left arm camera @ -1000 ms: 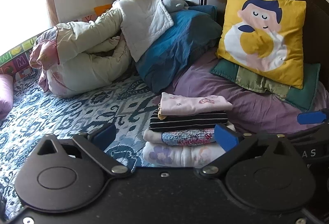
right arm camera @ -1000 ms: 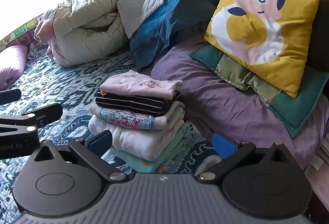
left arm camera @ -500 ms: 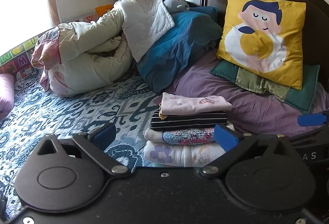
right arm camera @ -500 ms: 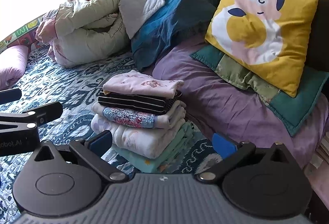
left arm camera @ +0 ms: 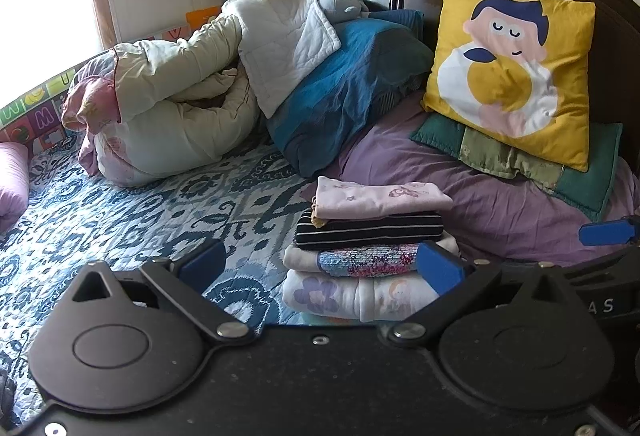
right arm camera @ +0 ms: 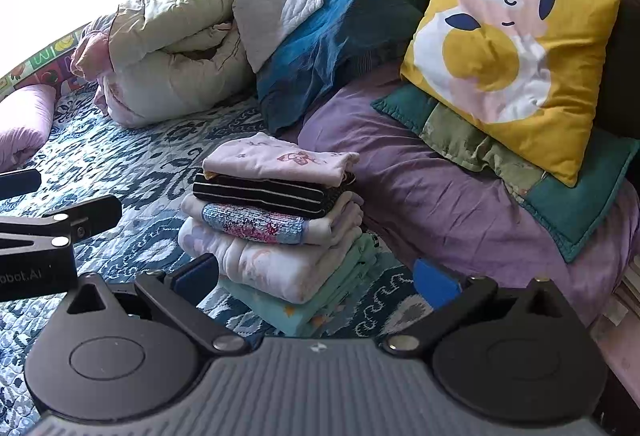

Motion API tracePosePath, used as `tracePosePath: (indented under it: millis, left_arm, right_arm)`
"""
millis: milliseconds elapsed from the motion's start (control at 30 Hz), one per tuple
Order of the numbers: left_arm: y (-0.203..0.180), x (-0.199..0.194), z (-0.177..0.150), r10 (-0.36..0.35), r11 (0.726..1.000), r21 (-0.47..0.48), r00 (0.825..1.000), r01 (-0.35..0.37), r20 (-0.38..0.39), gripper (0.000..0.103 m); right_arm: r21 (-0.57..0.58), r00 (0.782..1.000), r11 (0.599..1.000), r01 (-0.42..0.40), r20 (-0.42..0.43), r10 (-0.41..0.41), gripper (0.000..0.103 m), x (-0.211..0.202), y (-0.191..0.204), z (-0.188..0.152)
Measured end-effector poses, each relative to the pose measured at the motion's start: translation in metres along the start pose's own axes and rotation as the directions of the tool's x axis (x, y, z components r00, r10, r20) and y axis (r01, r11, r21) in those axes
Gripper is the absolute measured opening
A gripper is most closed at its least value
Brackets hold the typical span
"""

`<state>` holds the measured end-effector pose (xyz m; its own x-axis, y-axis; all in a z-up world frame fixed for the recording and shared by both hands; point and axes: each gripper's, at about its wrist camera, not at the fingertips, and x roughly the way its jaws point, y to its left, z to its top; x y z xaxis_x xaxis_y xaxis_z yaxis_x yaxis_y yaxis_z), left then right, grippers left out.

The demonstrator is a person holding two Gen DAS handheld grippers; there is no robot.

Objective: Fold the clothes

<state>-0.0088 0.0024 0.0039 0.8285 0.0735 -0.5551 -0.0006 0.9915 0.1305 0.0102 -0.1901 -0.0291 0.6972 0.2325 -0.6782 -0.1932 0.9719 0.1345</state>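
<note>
Holding both tongs, left gripper and right gripper, spread and empty, I risk nudging the folded stack over.

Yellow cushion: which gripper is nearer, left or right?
Right, by my read. The right gripper sits on the yellow cushion side of the folded stack; the left gripper is on the stack's far side, toward the window. Both are open and empty.

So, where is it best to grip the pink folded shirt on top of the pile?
Probably the pink shirt by its rounded folded edge facing the right gripper, coming in level from the front, one finger under that edge; it lies flat on the striped garment.
</note>
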Motion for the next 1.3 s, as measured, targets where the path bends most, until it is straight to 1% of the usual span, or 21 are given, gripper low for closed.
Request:
tracePosePath:
  millis: [500,900,1100,1233,1300]
  left_arm:
    - [0.001,-0.001,-0.001,-0.004,1.000,-0.004,1.000,0.004,0.003,0.103]
    - [-0.002,0.009,-0.001,-0.014,1.000,0.001,1.000,0.014,0.000,0.103]
    - [-0.003,0.015,-0.003,-0.020,1.000,0.001,1.000,0.020,-0.002,0.103]
    - [-0.004,0.023,-0.002,-0.046,0.999,0.003,0.999,0.046,0.004,0.103]
    - [-0.004,0.028,-0.002,-0.059,0.998,0.006,0.998,0.059,0.007,0.103]
  right_arm:
    - [-0.002,1.000,1.000,0.003,-0.002,-0.003,0.103,0.001,0.001,0.000]
    - [0.001,1.000,1.000,0.005,-0.007,-0.005,0.103,0.004,-0.004,0.002]
    - [0.003,1.000,1.000,-0.006,-0.003,0.006,0.103,0.012,-0.009,0.002]
    - [0.004,1.000,1.000,-0.016,0.003,0.016,0.103,0.018,-0.012,0.001]
    - [-0.005,0.999,1.000,-0.029,0.031,0.029,0.103,0.021,-0.012,-0.002]
